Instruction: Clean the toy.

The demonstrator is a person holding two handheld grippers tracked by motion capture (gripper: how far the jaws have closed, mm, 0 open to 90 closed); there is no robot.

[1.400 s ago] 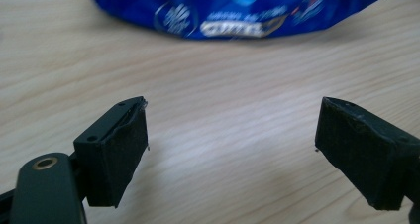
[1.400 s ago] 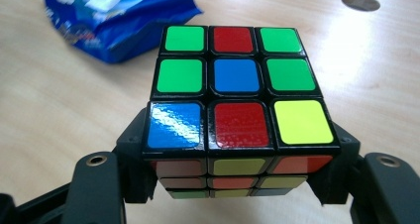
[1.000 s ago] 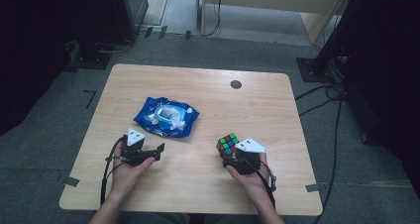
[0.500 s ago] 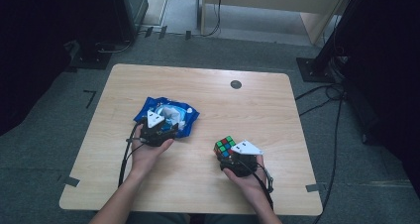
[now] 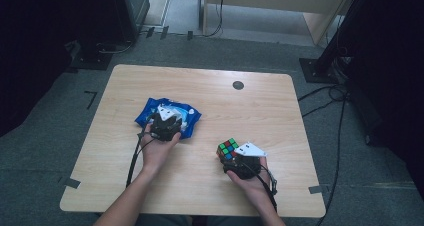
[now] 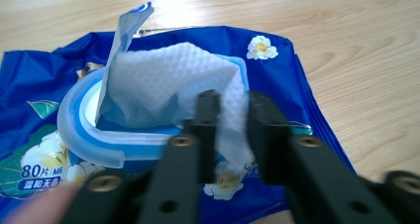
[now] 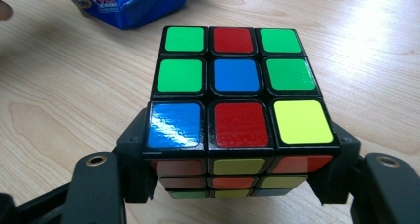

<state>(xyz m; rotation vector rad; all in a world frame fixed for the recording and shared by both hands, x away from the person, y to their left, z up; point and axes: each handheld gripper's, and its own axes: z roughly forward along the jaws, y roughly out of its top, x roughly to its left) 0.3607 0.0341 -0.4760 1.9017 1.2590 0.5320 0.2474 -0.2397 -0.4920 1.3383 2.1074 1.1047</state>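
Observation:
A blue pack of wet wipes (image 5: 188, 117) lies left of the table's middle, its round flap lid open (image 6: 84, 135). A white wipe (image 6: 168, 80) sticks up out of it. My left gripper (image 5: 165, 120) hovers over the pack; its jaws have just been closing, and in the left gripper view (image 6: 232, 107) they pinch the wipe's right edge between them. My right gripper (image 5: 231, 157) rests near the front right, shut on a scrambled Rubik's cube (image 5: 228, 148). In the right gripper view (image 7: 237, 172) the jaws clamp the cube (image 7: 236, 75) on both sides.
The wooden table (image 5: 260, 106) has a small black round cap (image 5: 238, 85) near its far edge. Grey carpet surrounds the table, with dark stands and cables (image 5: 340, 101) at the right and a black base at the far left.
My left hand has moved forward from the table's front onto the wipes pack, and its jaws have closed on the wipe. The right hand and the cube have stayed put.

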